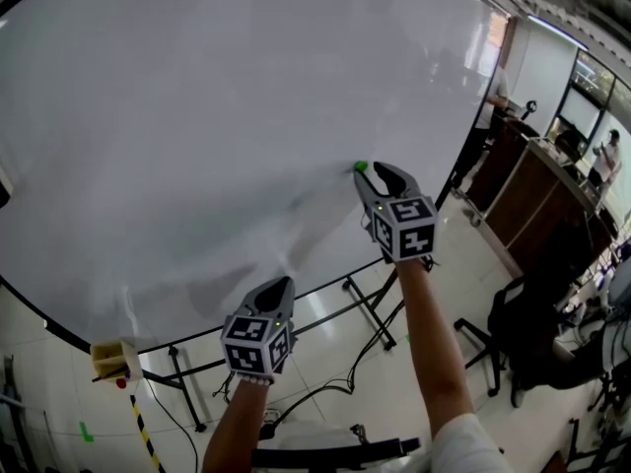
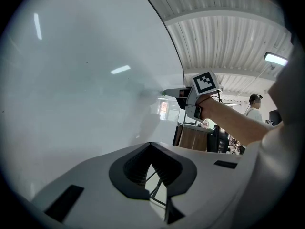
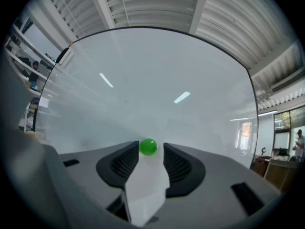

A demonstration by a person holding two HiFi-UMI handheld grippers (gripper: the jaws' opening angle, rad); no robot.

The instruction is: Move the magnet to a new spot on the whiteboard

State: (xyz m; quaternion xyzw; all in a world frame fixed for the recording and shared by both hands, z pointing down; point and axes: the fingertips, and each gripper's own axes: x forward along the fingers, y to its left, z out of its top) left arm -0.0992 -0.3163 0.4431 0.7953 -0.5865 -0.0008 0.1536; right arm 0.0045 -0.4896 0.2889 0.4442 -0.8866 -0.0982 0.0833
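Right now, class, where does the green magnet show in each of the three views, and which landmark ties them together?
Head view: green magnet just right of centre, at the right tool tip.
Left gripper view: magnet not made out; only the right tool shows, right of centre.
Right gripper view: lower centre, between the tool's parted jaws.
Shared landmark: the whiteboard behind it.

Glossy plastic magnet (image 3: 148, 147), smooth shiny whiteboard (image 3: 143, 80), matt ribbed jaws

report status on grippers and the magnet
Left gripper shut, empty. Right gripper open, green magnet between its tips, on whiteboard. Nothing in the way.
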